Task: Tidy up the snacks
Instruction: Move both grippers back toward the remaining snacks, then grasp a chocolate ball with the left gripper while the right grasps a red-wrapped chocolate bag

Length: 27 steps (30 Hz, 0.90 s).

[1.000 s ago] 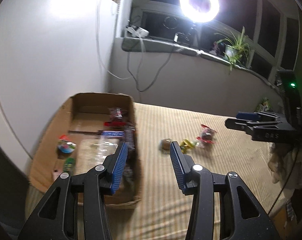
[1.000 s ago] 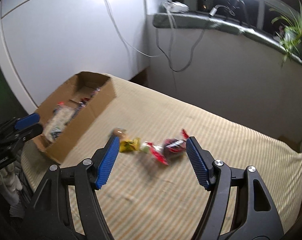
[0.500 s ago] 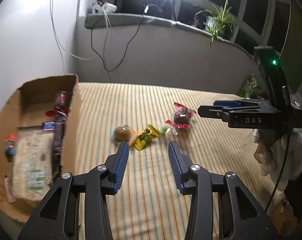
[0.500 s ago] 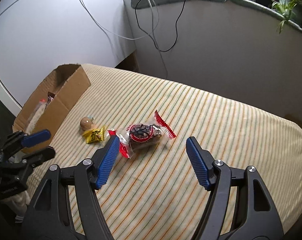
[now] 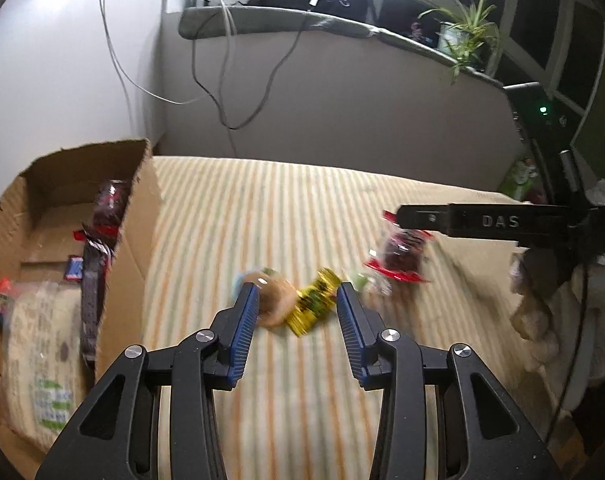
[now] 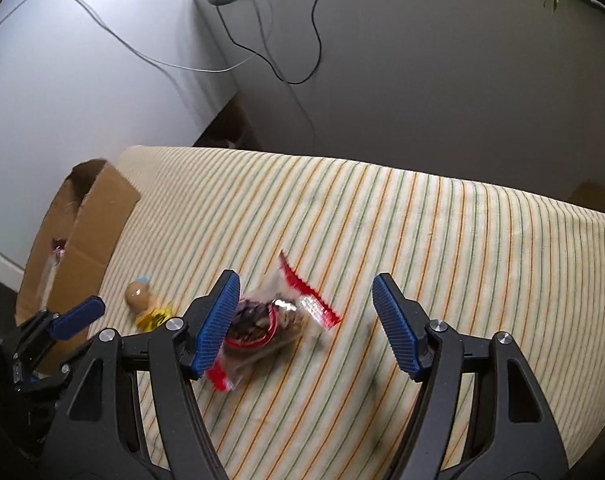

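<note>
Red-edged clear wrapper with a dark snack inside [image 6: 270, 320]: lies flat on the striped cloth, long axis on a diagonal in the right wrist view, from its lower-left red end to its upper-right red end; near end beside the left-hand blue pad.
Yellow foil-wrapped sweet [image 5: 314, 306]: on the cloth, long axis running from near left to far right in the left wrist view; blurred.
Round tan wrapped sweet [image 5: 274, 296]: touching or just beside the yellow sweet, on its left; no clear long axis.
Brown cardboard box [image 5: 138, 216]: open-topped, at the left edge of the surface; holds a large pale packet, a dark bar standing against the right wall and small wrappers.
Green-and-orange striped cloth [image 6: 442, 240]: covers the surface that bears the snacks; whether a bed or a desk cannot be told.
Left gripper [image 5: 296, 300]: pitched down toward the two sweets; fingers [image 5: 242, 328] moderately apart, having just been closing; sweets seen between the tips, pads not pressing on them.
Right gripper [image 6: 304, 300]: pitched steeply down over the red-edged wrapper; fingers [image 6: 394, 324] wide apart, nothing clamped; wrapper lies toward the left finger.
Background: grey wall, hanging cables, a potted plant [image 5: 462, 36] on the sill.
</note>
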Each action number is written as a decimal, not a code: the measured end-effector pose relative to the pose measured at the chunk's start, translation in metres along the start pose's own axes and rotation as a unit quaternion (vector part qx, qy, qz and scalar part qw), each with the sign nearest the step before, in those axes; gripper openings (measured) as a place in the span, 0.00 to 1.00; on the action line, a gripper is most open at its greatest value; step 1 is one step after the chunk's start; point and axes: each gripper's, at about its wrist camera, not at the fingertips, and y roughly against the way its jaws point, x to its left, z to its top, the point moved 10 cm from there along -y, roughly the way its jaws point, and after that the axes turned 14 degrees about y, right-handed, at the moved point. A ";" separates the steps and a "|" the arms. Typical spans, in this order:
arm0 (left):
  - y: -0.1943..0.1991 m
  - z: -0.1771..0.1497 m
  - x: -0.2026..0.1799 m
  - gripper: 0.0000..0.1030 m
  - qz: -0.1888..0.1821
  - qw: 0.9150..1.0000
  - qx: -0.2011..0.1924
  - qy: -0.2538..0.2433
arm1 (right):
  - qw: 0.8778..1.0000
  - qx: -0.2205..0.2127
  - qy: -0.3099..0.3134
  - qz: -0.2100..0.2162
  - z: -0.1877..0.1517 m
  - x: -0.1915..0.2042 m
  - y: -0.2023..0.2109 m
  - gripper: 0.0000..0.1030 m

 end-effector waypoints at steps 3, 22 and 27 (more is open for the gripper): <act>-0.010 -0.002 0.004 0.38 0.020 1.000 0.005 -0.003 | 1.000 0.006 0.000 0.008 0.000 0.002 -0.006 0.70; -0.029 -0.001 0.012 0.32 0.032 0.999 0.015 0.004 | 0.998 0.028 -0.029 0.052 -0.010 0.027 -0.016 0.69; -0.029 -0.002 0.010 0.30 0.026 1.000 0.015 0.000 | 0.999 0.029 0.013 0.039 -0.008 0.044 -0.022 0.64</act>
